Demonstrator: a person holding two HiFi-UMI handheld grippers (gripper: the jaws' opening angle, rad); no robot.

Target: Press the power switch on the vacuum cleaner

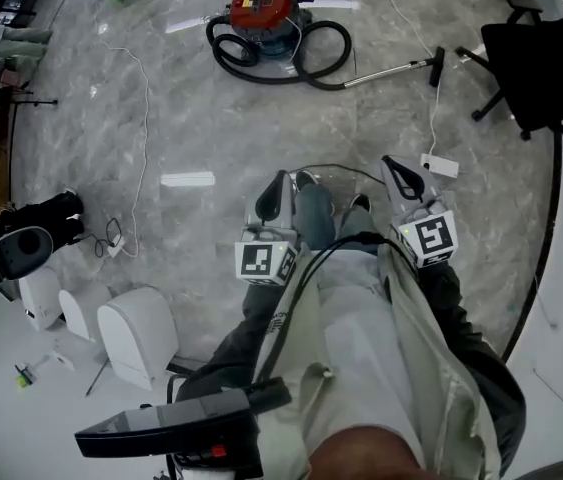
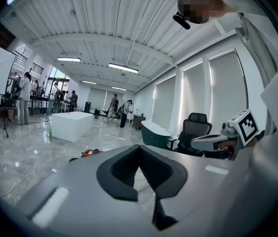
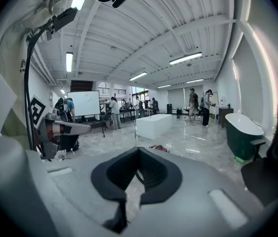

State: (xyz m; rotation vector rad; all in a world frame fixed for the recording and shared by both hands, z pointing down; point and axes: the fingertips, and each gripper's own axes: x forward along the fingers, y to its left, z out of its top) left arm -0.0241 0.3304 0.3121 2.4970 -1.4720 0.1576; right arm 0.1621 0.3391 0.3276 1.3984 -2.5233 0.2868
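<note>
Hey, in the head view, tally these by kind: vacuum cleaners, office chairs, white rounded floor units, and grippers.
Red canister vacuum cleaner with black hose: 1
Black office chair: 1
White rounded floor units: 3
Two-jaw grippers, left gripper and right gripper: 2
Total: 7

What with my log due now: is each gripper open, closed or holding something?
Left gripper: closed, holding nothing.
Right gripper: closed, holding nothing.
</note>
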